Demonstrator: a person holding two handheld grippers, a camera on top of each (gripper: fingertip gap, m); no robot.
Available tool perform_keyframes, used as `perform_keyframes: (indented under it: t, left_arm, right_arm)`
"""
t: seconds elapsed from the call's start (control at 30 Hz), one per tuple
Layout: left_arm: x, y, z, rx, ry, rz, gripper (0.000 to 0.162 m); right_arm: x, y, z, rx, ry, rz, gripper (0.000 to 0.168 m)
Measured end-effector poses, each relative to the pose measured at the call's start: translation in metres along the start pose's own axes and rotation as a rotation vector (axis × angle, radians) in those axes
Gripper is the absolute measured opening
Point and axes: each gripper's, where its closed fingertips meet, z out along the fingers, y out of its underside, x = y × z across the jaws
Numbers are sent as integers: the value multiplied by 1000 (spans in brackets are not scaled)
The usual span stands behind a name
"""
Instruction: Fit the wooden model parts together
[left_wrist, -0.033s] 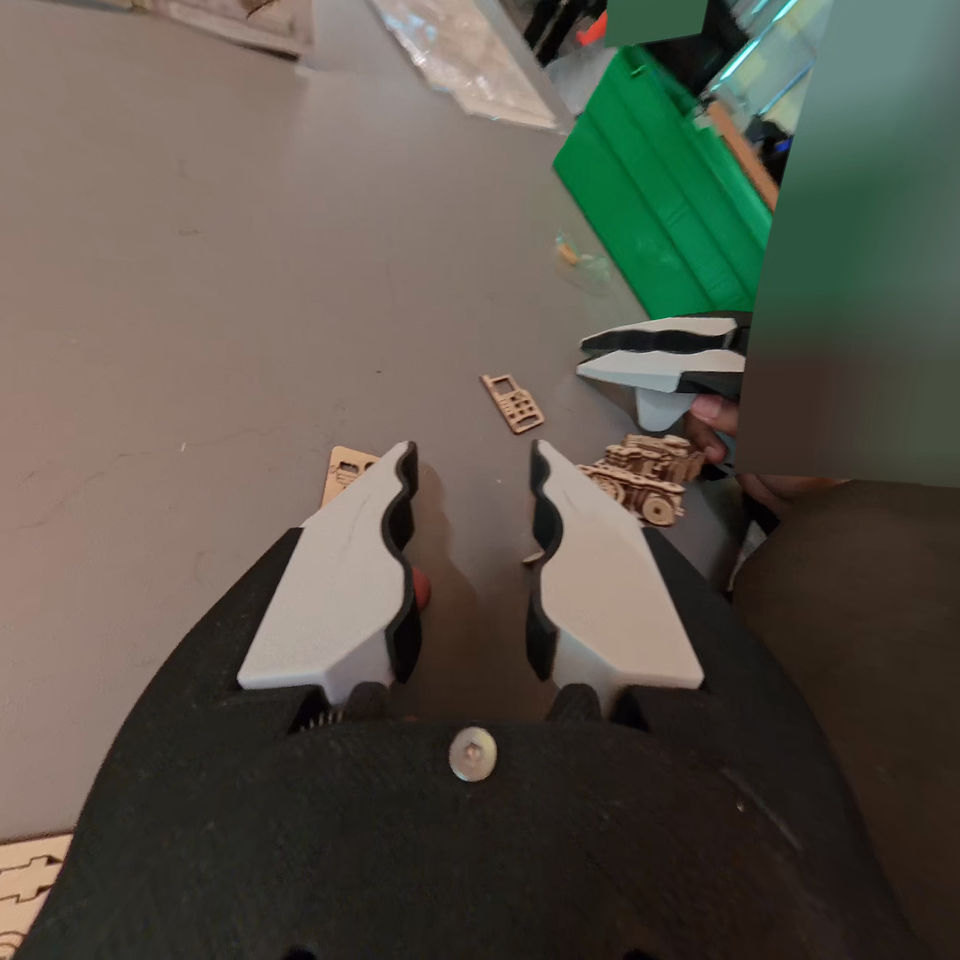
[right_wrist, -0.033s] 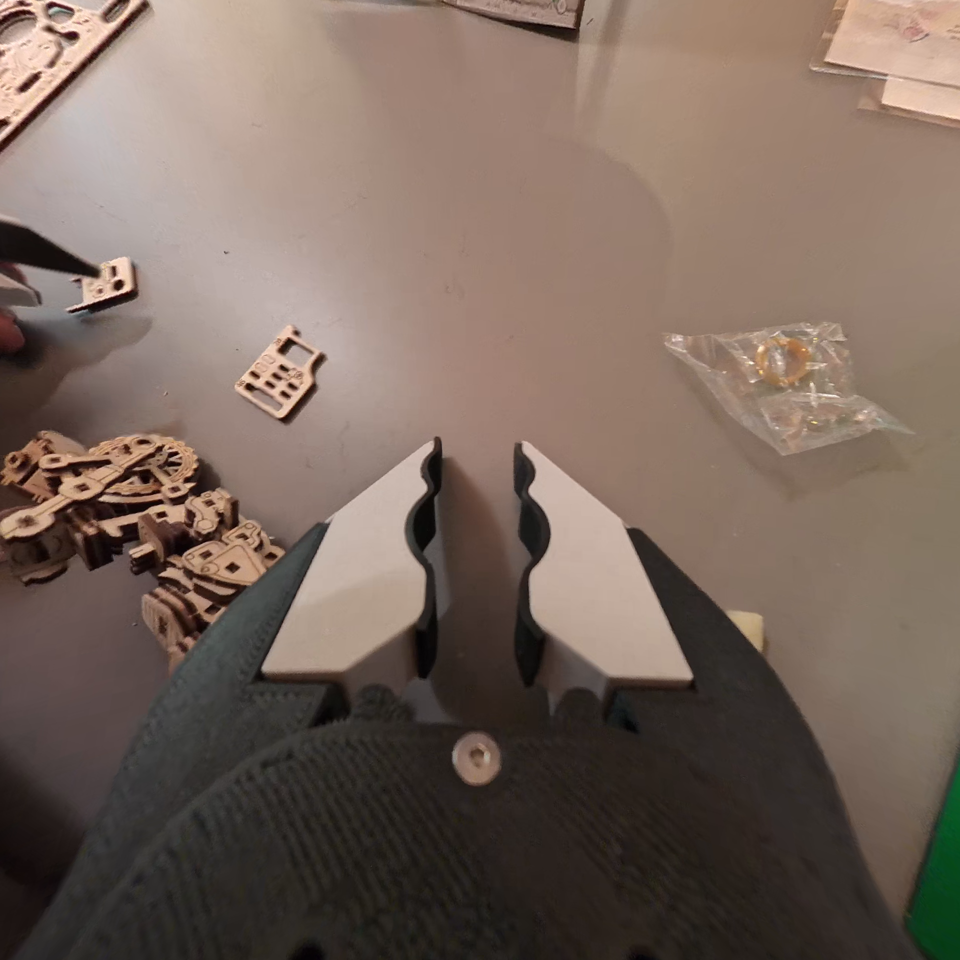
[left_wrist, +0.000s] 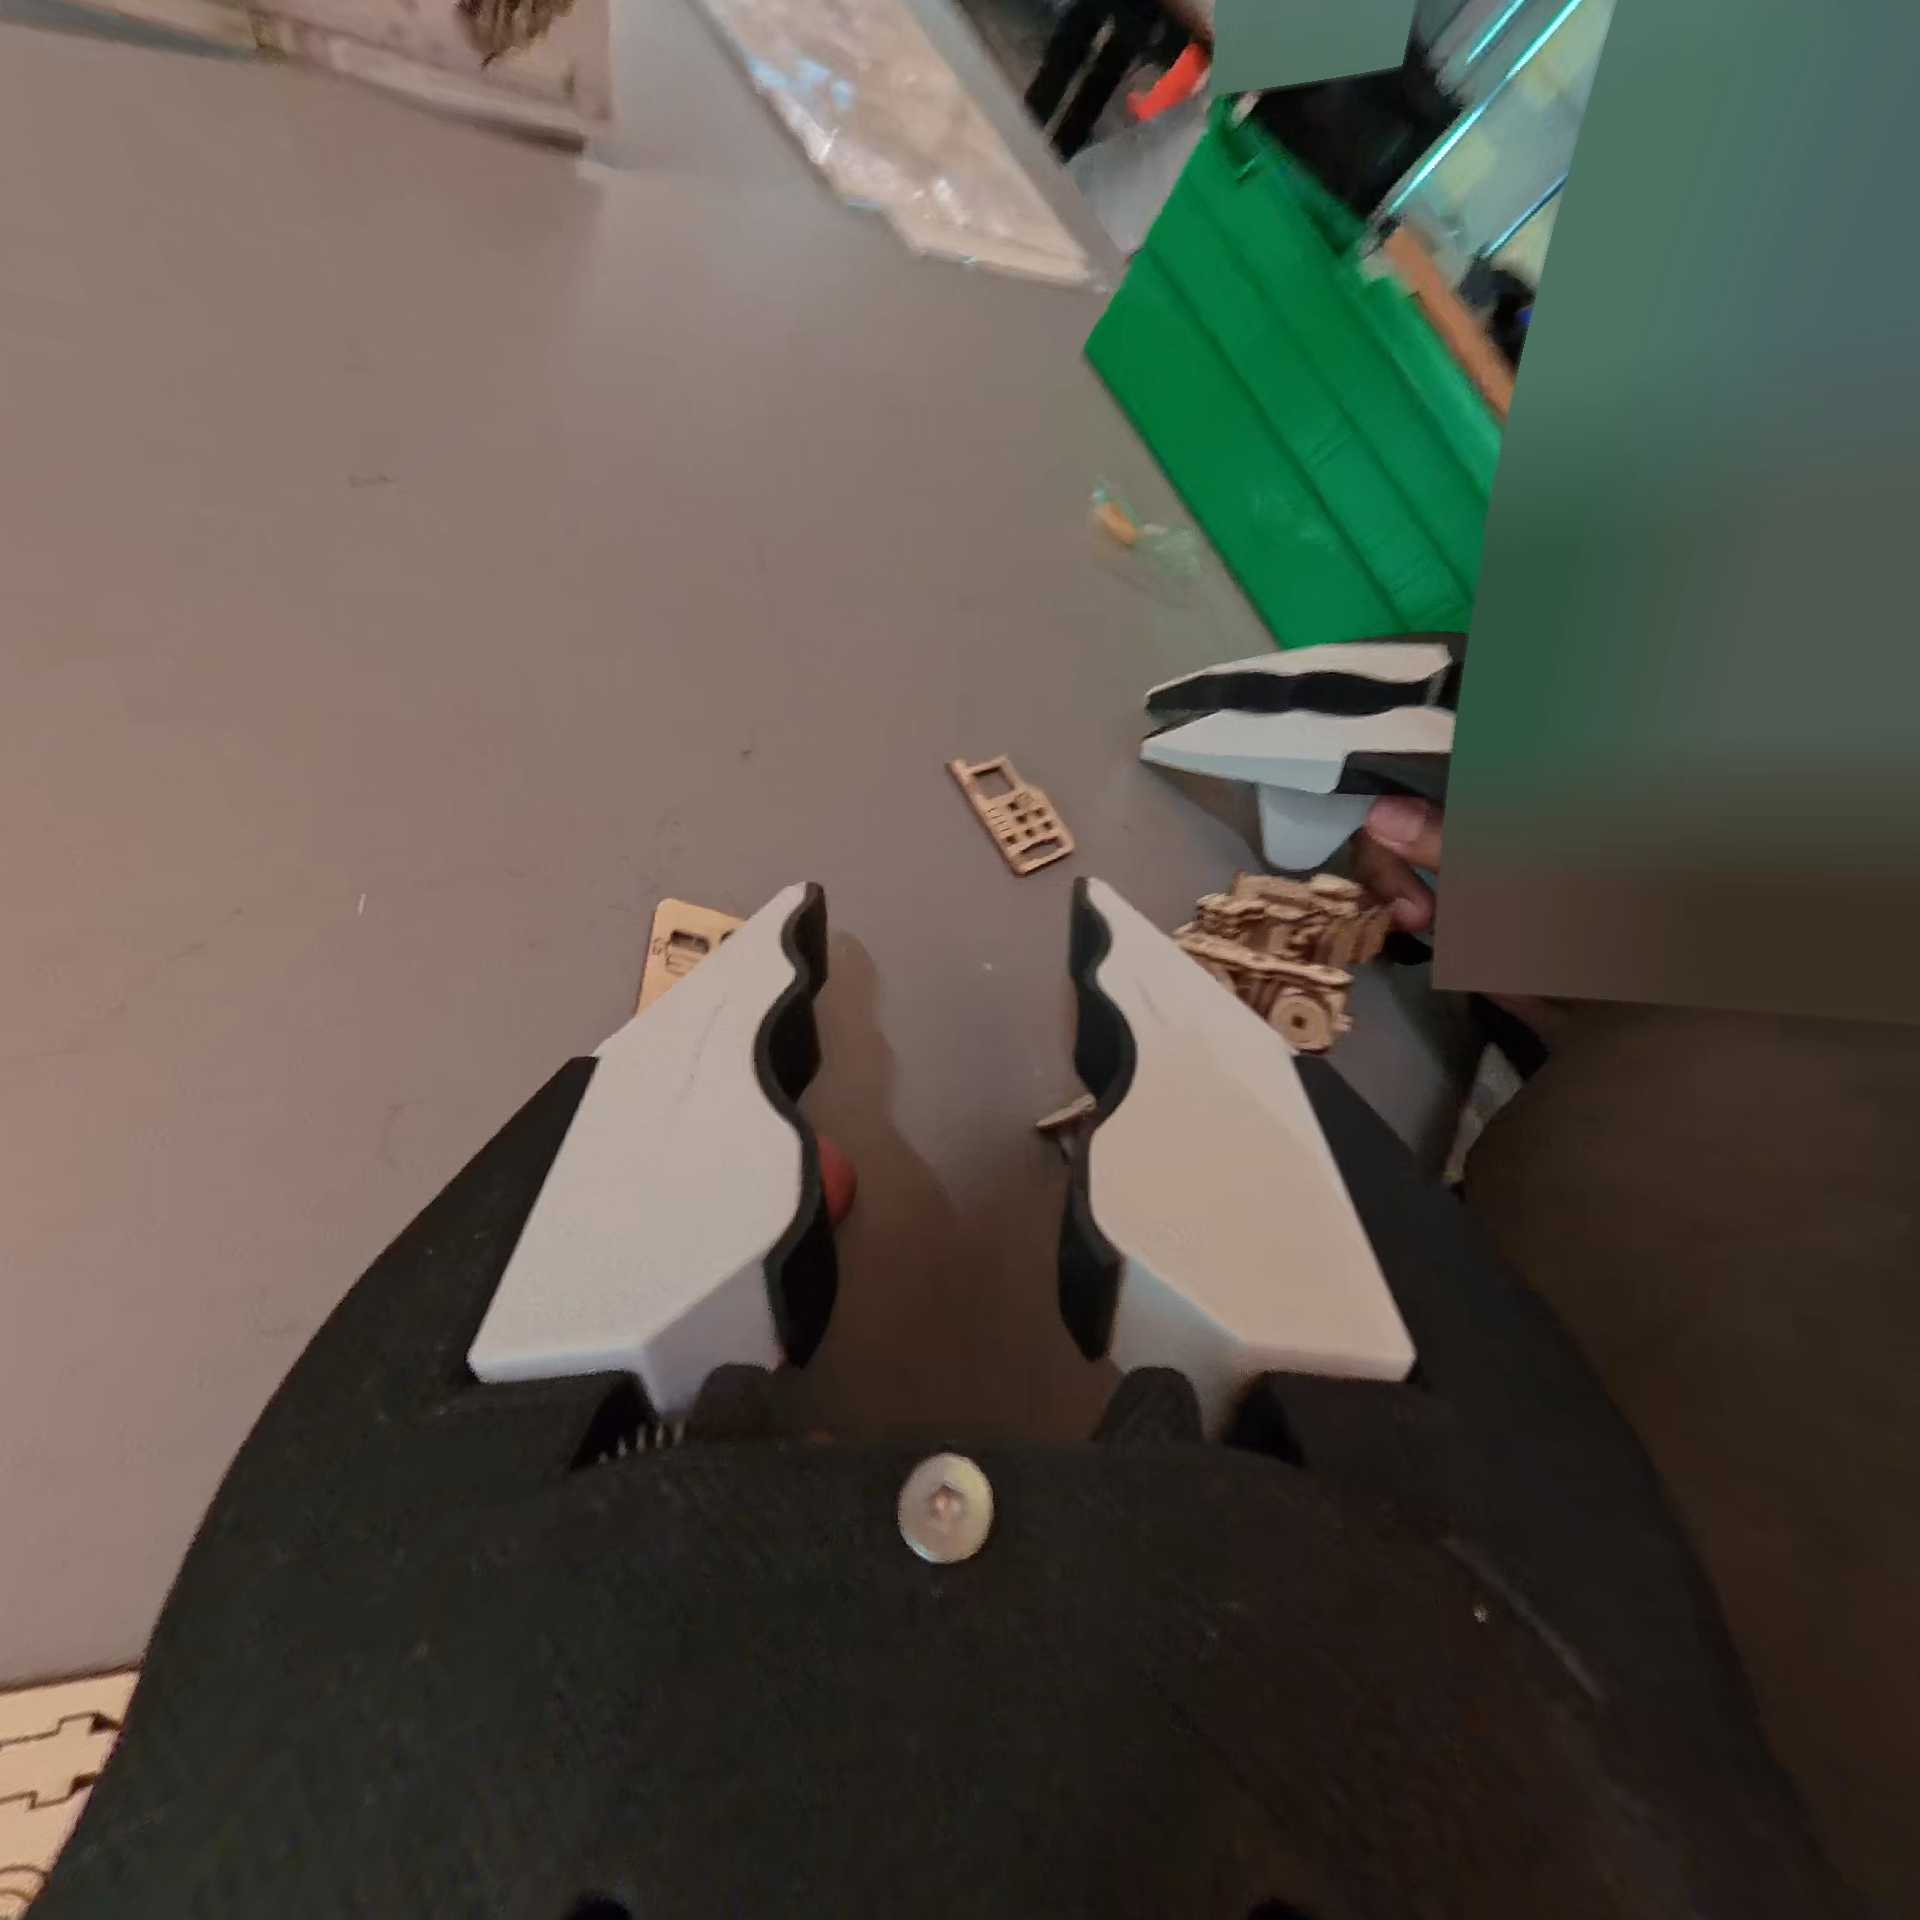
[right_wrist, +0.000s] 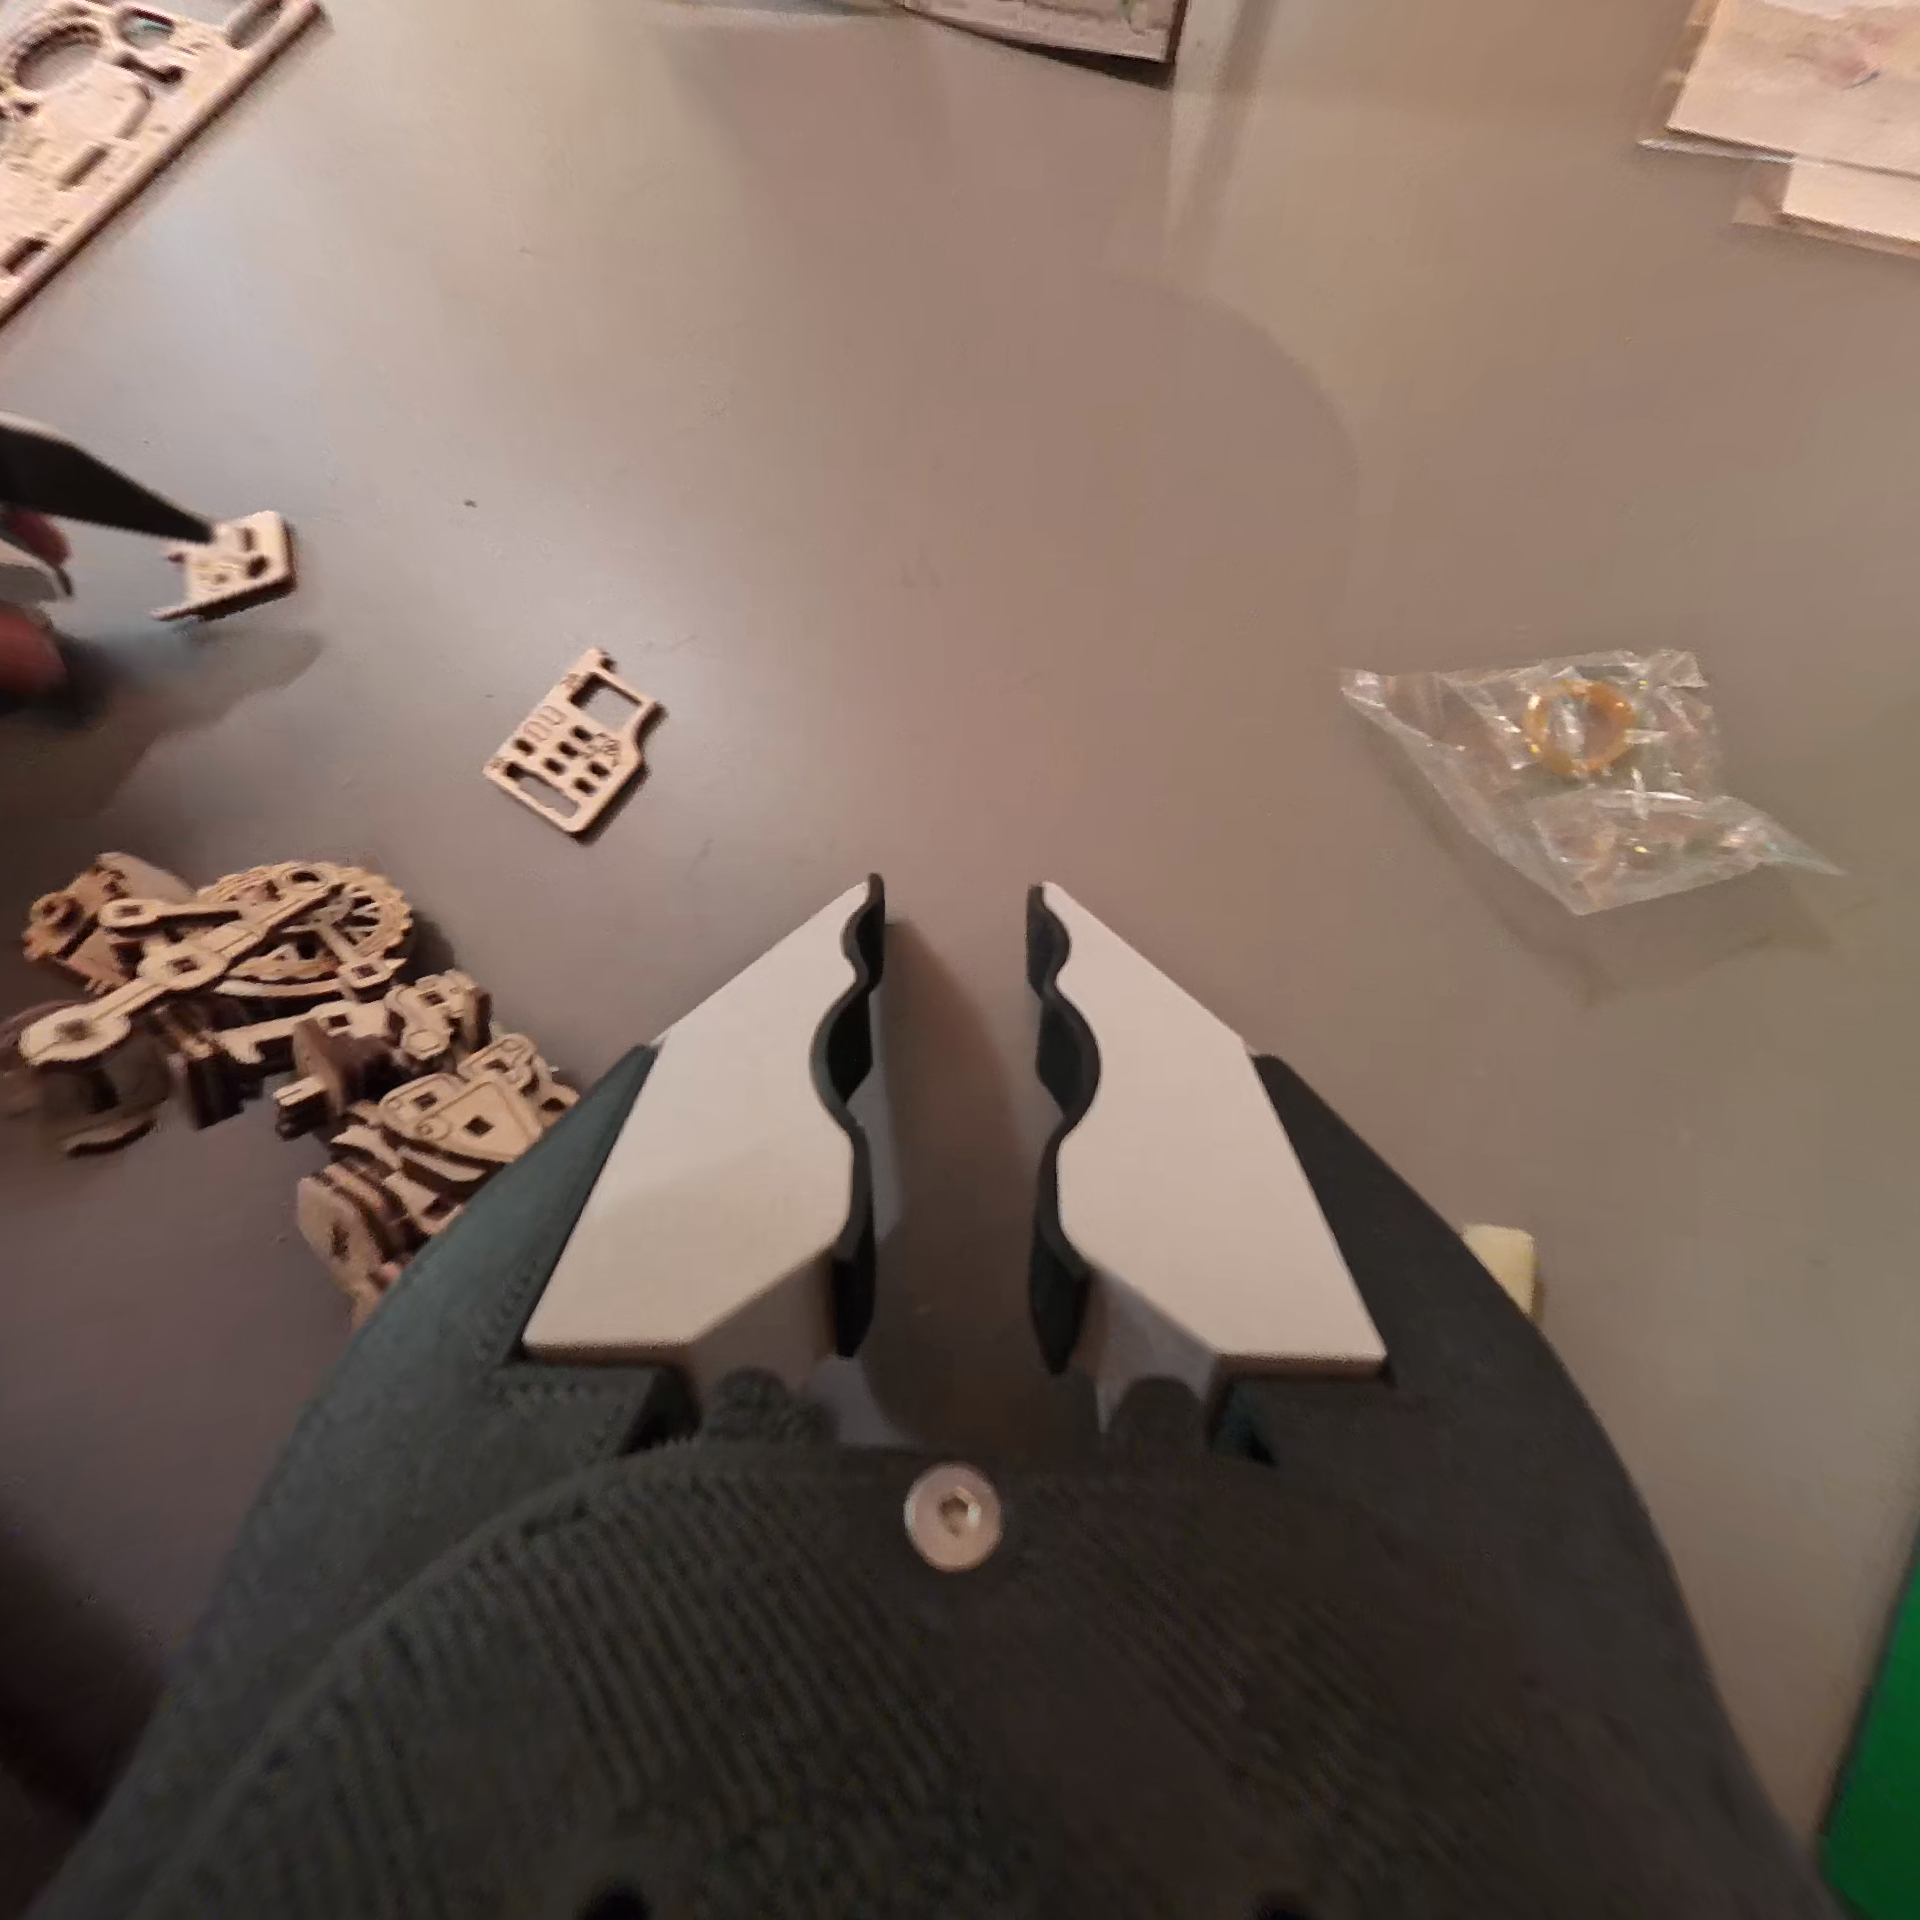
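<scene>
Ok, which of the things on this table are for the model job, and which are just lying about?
For the job: part-built wooden model; flat phone-shaped piece; small wooden piece; parts sheet.
Probably lying about: clear bag; papers; green crate; cream block.

A smooth grey bench (right_wrist: 1039, 416) carries everything. On its right side lies a crumpled clear plastic bag (right_wrist: 1590, 779) with a small amber ring (right_wrist: 1574, 727) inside. Sheets of pale paper in clear sleeves (right_wrist: 1808, 114) rest at the far right corner. A small cream block (right_wrist: 1504, 1262) sits near the right edge. Beyond the bench edge stands a bright green plastic crate (left_wrist: 1299, 416); a clear wrapper (left_wrist: 914, 135) lies farther back.
</scene>
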Motion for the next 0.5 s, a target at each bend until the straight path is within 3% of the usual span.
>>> perform_keyframes:
  t: [0.2,0.5]
  left_arm:
    - [20,-7,-19,84,102,12,48]
    - [56,32,-12,-75,144,331,62]
  right_arm:
    - [-16,-22,-28,178,-64,-14,24]
    - [-43,-39,-51,305,-92,-129,25]
